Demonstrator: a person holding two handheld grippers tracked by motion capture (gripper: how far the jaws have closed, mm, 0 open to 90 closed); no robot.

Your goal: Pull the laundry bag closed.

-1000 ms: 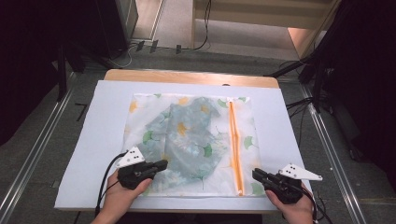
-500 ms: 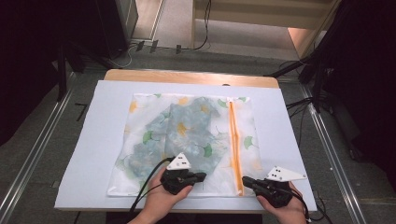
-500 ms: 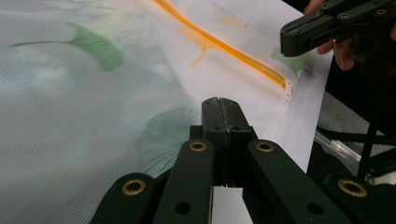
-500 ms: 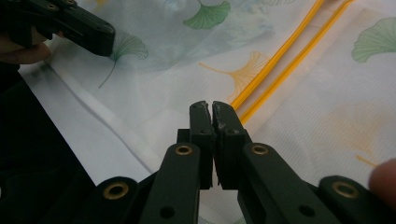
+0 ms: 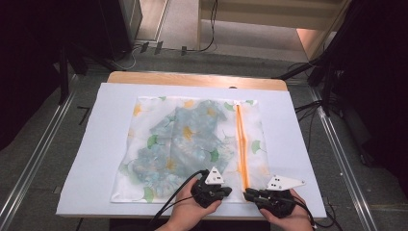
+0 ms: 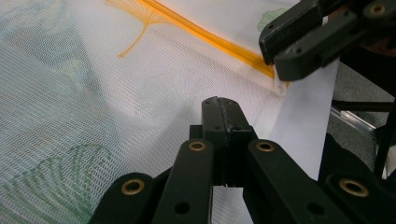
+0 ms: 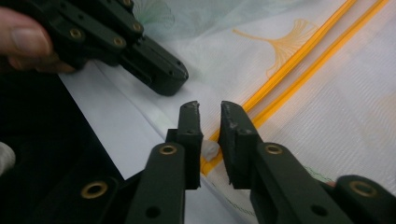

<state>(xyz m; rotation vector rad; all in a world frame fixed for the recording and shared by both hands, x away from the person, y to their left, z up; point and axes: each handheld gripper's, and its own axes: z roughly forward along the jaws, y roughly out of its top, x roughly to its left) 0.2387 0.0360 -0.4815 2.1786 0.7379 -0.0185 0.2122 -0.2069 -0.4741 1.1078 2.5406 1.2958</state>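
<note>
A white mesh bag [image 5: 159, 139] printed with ginkgo leaves lies flat on the table, with a blue-green patterned garment [image 5: 187, 139] inside it. Its orange zipper [image 5: 240, 139] runs toward the front edge. My left gripper [image 5: 229, 191] is shut, its tips [image 6: 219, 100] resting on the mesh just left of the zipper's near end. My right gripper [image 5: 247, 195] faces it from the right. Its jaws [image 7: 208, 108] have just been opening and stand slightly apart over the zipper [image 7: 299, 60], with the white zipper pull [image 7: 210, 150] low between them, not pinched.
A white sheet [image 5: 298, 144] covers the wooden table [image 5: 192, 78], and both hands sit at its front edge. Metal rails [image 5: 29, 168] run along the floor on either side. Cables and dark stands [image 5: 327, 72] crowd the back and right.
My left hand has slid right along the bag's front edge, from its left part to beside the zipper's end. The right gripper has barely shifted, and its jaws have parted a little.
</note>
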